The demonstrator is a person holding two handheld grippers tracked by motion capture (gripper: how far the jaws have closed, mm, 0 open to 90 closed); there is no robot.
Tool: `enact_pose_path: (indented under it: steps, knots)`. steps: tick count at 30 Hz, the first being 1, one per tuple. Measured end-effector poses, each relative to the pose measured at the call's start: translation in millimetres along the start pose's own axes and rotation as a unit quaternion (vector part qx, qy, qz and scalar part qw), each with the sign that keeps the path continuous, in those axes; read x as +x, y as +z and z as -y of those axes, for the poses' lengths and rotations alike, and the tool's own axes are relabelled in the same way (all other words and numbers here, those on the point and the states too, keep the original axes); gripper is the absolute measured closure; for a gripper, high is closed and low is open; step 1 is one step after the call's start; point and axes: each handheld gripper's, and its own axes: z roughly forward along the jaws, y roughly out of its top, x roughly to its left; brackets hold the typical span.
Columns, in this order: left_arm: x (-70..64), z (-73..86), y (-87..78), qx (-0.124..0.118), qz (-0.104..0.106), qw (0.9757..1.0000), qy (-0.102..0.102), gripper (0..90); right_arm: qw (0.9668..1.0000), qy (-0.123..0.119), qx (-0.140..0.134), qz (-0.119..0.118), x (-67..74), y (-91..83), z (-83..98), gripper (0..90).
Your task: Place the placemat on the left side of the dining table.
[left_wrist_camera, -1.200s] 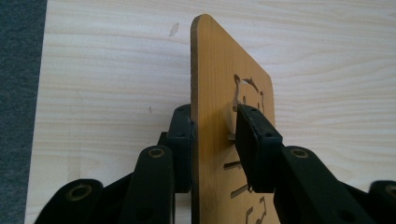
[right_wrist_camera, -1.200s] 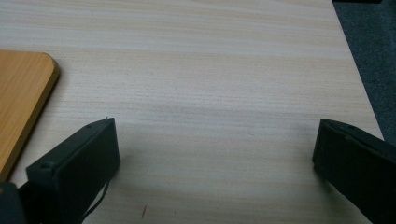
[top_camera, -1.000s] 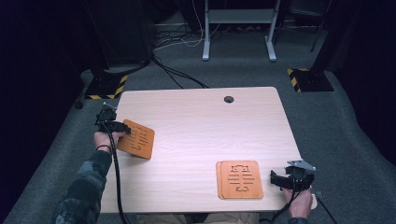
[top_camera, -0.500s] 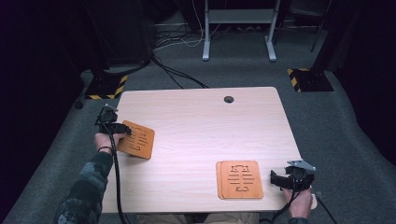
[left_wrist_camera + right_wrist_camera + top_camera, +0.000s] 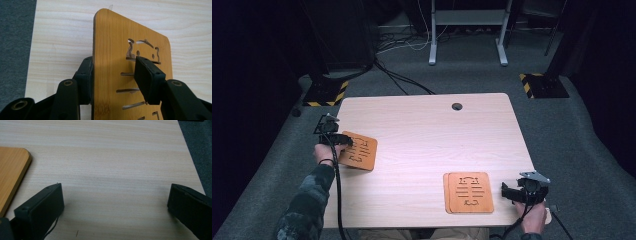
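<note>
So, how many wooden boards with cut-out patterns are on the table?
3, it seems. One orange-brown wooden board is clamped in the left gripper at the table's left edge. Two more lie stacked near the right gripper: the top board and a lower board's edge beneath.

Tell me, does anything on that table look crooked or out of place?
Yes: the orange slotted wooden board near the table's left edge sits askew, gripped in the left hand-held gripper. The matching orange boards near the front edge lie flat and square, stacked slightly offset. Nothing looks spilled or damaged.
</note>
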Motion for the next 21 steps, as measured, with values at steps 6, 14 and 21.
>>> enact_pose_path:
  steps: [6,14,21]
  knots:
    - [-1.4,0.5,2.5,-0.004,-0.008,0.9999,-0.005,50.3,1.0,0.0,0.0,0.0,0.0,0.0,-0.1,0.0]
    - [-6.6,-1.0,5.6,-0.004,-0.01,0.9999,0.009,49.7,1.0,0.0,0.0,0.0,-0.1,0.0,-0.1,0.0]
    - [-8.4,-2.1,9.7,-0.001,-0.017,0.9997,0.02,48.0,1.0,0.0,0.0,-0.001,-0.1,0.0,0.0,0.0]
